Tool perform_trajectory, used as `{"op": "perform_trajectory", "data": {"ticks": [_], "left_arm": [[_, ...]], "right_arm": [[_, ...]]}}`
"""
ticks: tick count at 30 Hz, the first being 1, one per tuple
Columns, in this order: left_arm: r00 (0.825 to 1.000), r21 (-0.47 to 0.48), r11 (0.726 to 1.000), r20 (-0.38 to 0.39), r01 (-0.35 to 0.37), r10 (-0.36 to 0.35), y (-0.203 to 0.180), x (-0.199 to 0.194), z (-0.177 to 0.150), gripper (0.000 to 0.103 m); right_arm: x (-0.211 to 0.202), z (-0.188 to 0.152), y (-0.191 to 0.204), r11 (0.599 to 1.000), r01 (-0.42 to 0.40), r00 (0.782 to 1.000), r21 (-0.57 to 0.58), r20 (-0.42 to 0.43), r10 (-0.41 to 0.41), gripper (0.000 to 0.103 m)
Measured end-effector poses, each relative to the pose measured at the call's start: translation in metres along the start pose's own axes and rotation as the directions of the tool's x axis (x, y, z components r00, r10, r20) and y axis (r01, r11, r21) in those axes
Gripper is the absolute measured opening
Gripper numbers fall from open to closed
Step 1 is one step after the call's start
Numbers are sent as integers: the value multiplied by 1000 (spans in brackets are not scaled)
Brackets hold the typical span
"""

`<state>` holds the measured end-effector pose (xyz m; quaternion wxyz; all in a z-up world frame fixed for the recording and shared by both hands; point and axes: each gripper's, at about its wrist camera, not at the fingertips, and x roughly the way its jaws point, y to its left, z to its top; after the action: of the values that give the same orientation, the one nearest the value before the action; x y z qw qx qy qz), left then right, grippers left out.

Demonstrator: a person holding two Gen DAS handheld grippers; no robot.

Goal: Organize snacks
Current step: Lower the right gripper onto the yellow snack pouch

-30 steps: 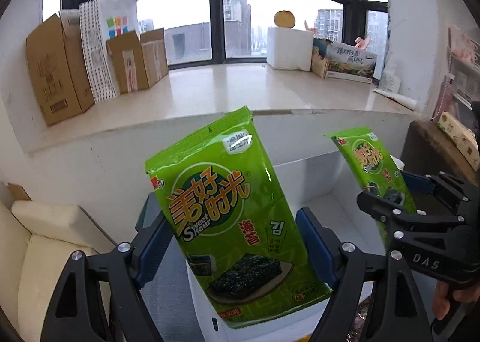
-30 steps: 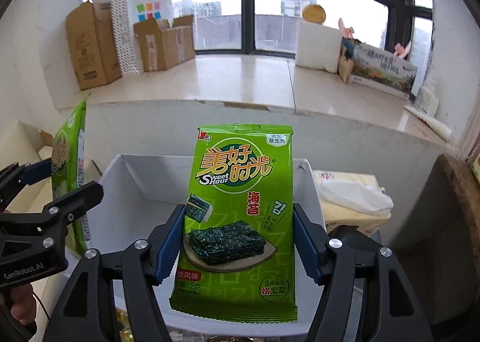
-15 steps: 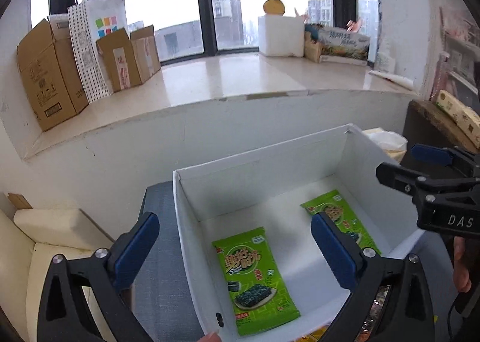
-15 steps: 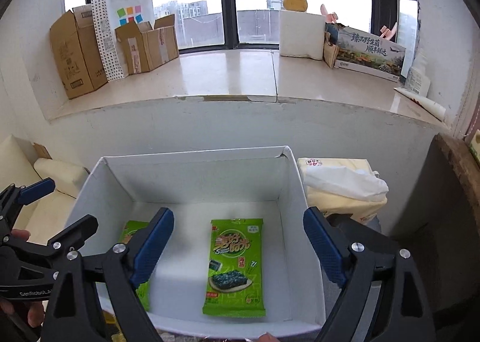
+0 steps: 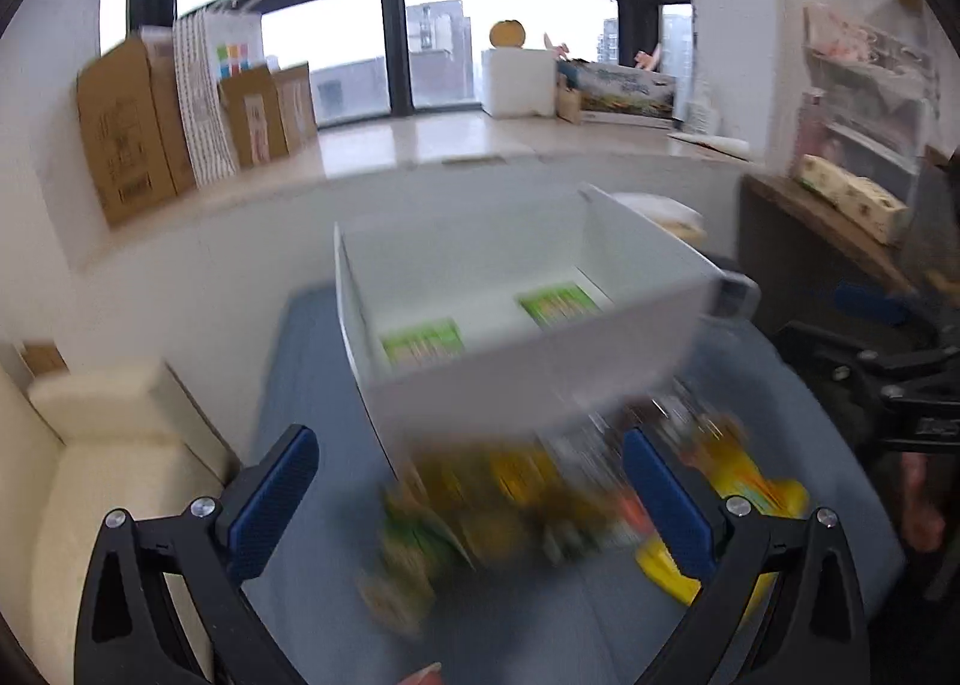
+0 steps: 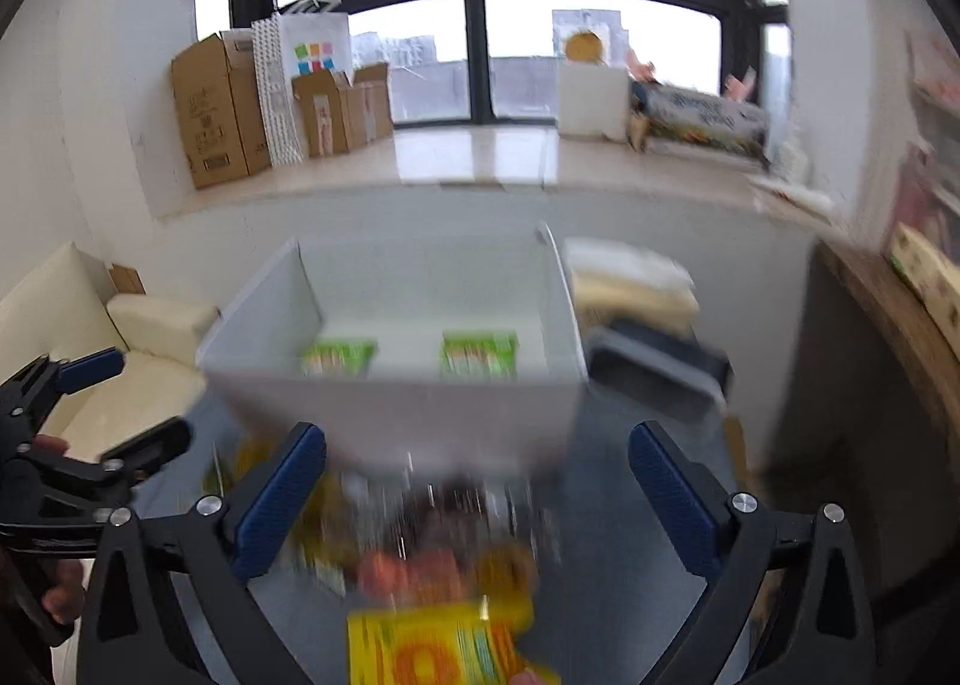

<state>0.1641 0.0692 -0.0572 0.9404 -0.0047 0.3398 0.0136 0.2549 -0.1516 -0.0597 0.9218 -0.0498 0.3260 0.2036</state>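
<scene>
Both grippers withdrew; two seaweed packets (image 6: 339, 358) (image 6: 479, 353) boxed.

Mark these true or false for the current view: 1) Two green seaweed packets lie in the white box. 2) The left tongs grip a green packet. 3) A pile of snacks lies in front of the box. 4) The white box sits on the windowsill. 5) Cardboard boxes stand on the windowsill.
1) True: two green seaweed packets lie side by side in the white box.
2) False: the left tongs hold nothing. The right tongs are opening and also hold nothing.
3) True: a blurred pile of snacks lies in front of the box.
4) False: the box sits below the windowsill, on a grey surface.
5) True: cardboard boxes stand at its left end.
</scene>
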Motion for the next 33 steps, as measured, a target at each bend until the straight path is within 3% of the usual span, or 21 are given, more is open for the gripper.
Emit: {"op": "perform_trajectory", "data": {"ticks": [6, 10, 27, 30, 33], "left_arm": [[999, 4, 999, -10, 46, -46, -25, -38, -64, 103], [997, 12, 997, -25, 75, -75, -33, -48, -75, 103], [997, -19, 997, -24, 71, -71, -19, -49, -76, 103], [997, -15, 998, -34, 66, -66, -18, -47, -77, 103], [998, -17, 998, -33, 61, -62, -17, -47, -77, 103]], "right_arm": [[-9, -89, -21, 992, 14, 991, 125, -134, 3, 103], [5, -124, -25, 979, 28, 980, 200, -198, 13, 103], [64, -123, 4, 994, 78, 951, 82, -305, -50, 103], [64, -125, 14, 996, 58, 959, 69, -279, -36, 103], [62, -125, 17, 996, 70, 961, 64, -273, -50, 85]]}}
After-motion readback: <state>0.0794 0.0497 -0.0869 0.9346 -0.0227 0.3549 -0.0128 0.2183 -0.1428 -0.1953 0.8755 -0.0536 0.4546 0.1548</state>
